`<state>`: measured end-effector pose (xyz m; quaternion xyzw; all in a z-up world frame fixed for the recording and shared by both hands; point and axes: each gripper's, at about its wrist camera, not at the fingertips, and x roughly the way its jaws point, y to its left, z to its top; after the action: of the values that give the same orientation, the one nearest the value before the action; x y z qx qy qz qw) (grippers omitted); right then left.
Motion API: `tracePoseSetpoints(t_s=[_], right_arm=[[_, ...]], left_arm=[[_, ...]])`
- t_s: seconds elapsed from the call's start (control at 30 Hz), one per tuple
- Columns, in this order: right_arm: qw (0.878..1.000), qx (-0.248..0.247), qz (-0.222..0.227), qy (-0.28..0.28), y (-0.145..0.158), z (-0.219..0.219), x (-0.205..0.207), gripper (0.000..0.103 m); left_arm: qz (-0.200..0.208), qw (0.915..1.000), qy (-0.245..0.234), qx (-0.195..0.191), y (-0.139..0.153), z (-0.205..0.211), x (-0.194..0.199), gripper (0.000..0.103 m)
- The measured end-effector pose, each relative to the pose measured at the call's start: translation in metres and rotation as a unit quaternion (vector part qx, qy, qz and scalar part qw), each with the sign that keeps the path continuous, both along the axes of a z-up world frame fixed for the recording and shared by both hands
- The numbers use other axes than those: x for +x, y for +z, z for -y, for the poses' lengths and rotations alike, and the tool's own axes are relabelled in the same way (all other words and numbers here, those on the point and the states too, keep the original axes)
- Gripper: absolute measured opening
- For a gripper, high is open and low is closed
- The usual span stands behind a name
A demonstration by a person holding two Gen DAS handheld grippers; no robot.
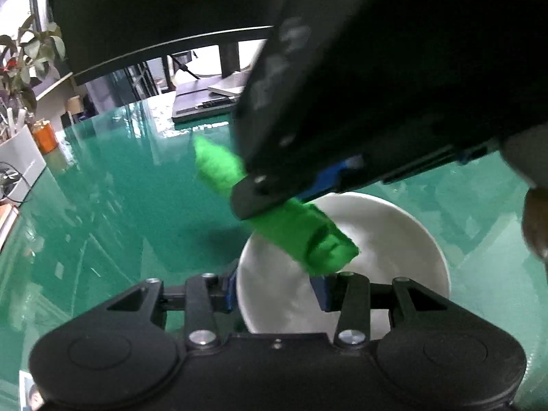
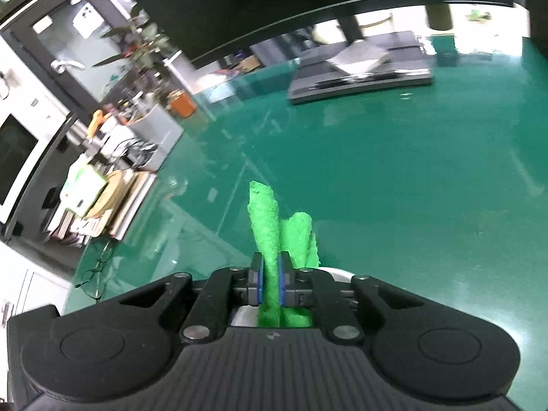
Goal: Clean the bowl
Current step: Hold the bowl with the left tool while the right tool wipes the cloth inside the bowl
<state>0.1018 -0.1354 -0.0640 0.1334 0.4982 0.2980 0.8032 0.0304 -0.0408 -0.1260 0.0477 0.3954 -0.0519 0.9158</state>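
A white bowl (image 1: 376, 239) stands on the green table just ahead of my left gripper (image 1: 275, 294), whose blue pads sit on either side of the bowl's near rim, shut on it. My right gripper (image 2: 270, 282) is shut on a folded bright green cloth (image 2: 270, 226). In the left wrist view the right gripper (image 1: 274, 198) comes in from the upper right and holds the green cloth (image 1: 318, 239) down into the bowl. In the right wrist view only a sliver of the bowl rim (image 2: 337, 272) shows under the fingers.
A closed laptop (image 2: 359, 78) lies at the far side of the table under a dark monitor. A potted plant in a white pot (image 2: 154, 116) and an orange container (image 2: 181, 102) stand at the left edge. Stacked books (image 2: 102, 202) lie beyond the table's left edge.
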Motion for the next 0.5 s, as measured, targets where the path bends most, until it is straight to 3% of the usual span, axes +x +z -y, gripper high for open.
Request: tracePoseSetpoints(t_s=[0.23,0.5], right_arm=[[0.999,-0.027,-0.016,-0.044,-0.005,0.029,0.001,0.008],[0.998,0.022,-0.018,-0.052,0.0,0.029,-0.001,0.012]], left_arm=[[-0.001,0.9999,0.009,-0.007,0.0,0.0,0.005,0.042],[0.0,1.0,0.008,-0.001,0.001,0.001,0.003,0.041]])
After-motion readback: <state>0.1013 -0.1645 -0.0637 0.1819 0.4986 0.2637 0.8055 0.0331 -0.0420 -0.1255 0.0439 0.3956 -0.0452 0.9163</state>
